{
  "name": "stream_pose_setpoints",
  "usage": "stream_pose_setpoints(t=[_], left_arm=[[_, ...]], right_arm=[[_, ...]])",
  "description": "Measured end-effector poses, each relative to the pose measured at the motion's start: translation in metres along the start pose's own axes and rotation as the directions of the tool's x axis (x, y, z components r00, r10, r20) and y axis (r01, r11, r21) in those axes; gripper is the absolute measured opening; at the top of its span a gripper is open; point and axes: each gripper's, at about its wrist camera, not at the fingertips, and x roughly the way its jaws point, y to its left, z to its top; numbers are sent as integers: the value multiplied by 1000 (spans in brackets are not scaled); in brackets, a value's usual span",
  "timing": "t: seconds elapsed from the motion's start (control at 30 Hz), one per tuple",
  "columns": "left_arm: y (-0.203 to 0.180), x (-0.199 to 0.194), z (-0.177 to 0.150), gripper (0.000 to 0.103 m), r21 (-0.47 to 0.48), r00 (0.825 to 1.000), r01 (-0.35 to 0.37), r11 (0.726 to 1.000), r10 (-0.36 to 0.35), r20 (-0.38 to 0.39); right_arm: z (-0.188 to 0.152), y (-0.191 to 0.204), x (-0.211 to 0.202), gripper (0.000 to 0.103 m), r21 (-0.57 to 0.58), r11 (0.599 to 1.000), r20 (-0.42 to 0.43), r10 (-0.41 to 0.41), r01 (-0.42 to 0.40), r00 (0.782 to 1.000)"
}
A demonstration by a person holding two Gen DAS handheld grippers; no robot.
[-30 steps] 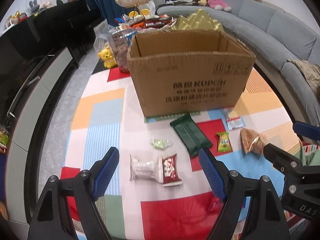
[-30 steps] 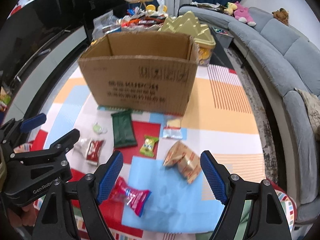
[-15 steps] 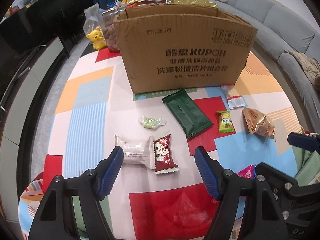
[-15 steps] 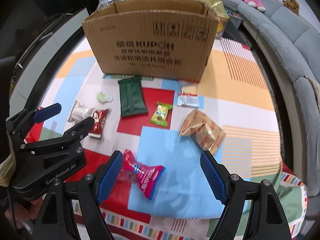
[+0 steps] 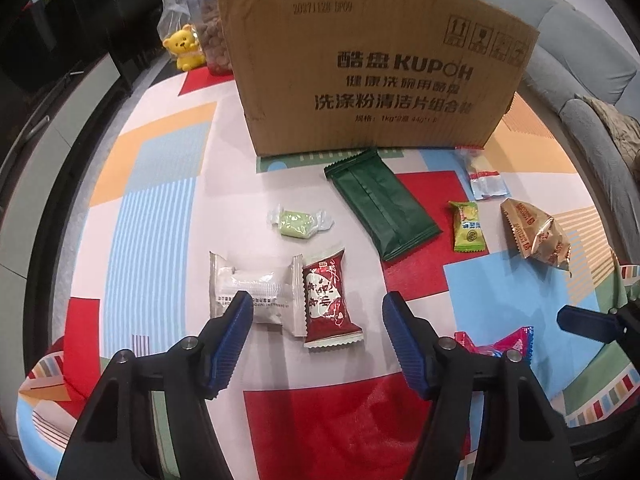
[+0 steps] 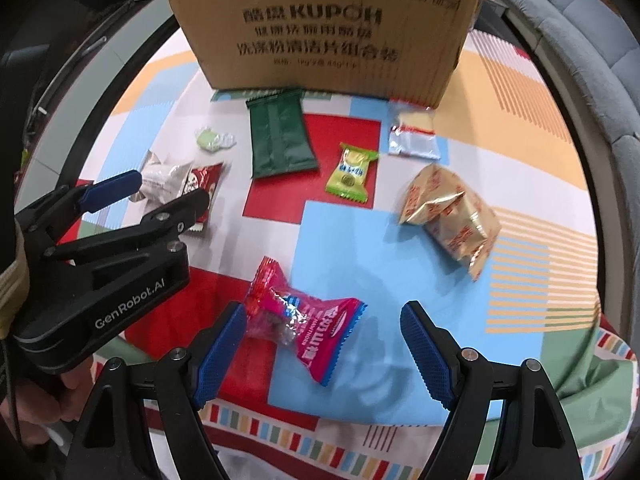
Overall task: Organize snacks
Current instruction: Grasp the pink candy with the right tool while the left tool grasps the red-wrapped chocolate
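A: What is seen under the left gripper (image 5: 318, 320)?

B: Its jaws are apart and have just been closing, with nothing pressed between the pads. A white snack packet (image 5: 256, 294) and a dark red snack packet (image 5: 326, 298) are seen lying side by side, touching, on the patterned cloth (image 5: 160, 184), between and just ahead of the blue fingertips (image 5: 236, 328). A small green candy (image 5: 298, 222) lies just beyond them.

A: And the right gripper (image 6: 322, 344)?

B: Its jaws are held wide apart and nothing is clamped. A pink snack packet (image 6: 300, 320) is seen flat on the cloth between them, nearer the left pad.

A: Where are the remaining snacks placed?

B: 4 more are laid near the front of the cardboard box (image 5: 376, 68): a dark green pouch (image 5: 380, 204), a yellow-green candy (image 5: 466, 226), a clear sachet (image 5: 486, 178) close against the box's corner, and a gold bag (image 5: 534, 232) off to the right
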Motion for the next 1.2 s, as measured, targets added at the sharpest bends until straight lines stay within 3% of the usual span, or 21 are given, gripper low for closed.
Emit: stream_pose_setpoints(t=[0.23, 0.57, 0.67, 0.73, 0.8, 0.9, 0.97, 1.2], left_arm=[[1, 13, 1, 63, -10, 1000, 8, 1000, -8, -25], [-4, 31, 0, 49, -4, 997, 28, 1000, -28, -67], [-4, 34, -1, 45, -4, 997, 32, 999, -32, -70], [-4, 34, -1, 43, -5, 997, 32, 999, -32, -67], [-4, 34, -1, 42, -7, 997, 31, 1000, -31, -64], [-6, 35, 0, 33, -2, 998, 36, 999, -36, -59], [-7, 35, 1, 24, 7, 998, 37, 999, -37, -57], [-12, 29, -3, 23, 14, 998, 30, 999, -29, -63]], right_arm=[[2, -1, 19, 80, 10, 1000, -35, 4, -3, 999], [6, -5, 34, 79, 31, 999, -52, 39, -37, 998], [7, -5, 36, 68, 37, 998, -57, 47, -45, 997], [7, -6, 39, 54, 44, 998, -71, 51, -48, 996], [8, -8, 39, 52, 47, 998, -65, 48, -45, 997], [9, -11, 39, 41, 51, 998, -58, 50, -48, 997], [9, -16, 39, 40, 63, 997, -56, 58, -55, 997], [15, -20, 38, 38, 67, 996, -38, 54, -51, 998]])
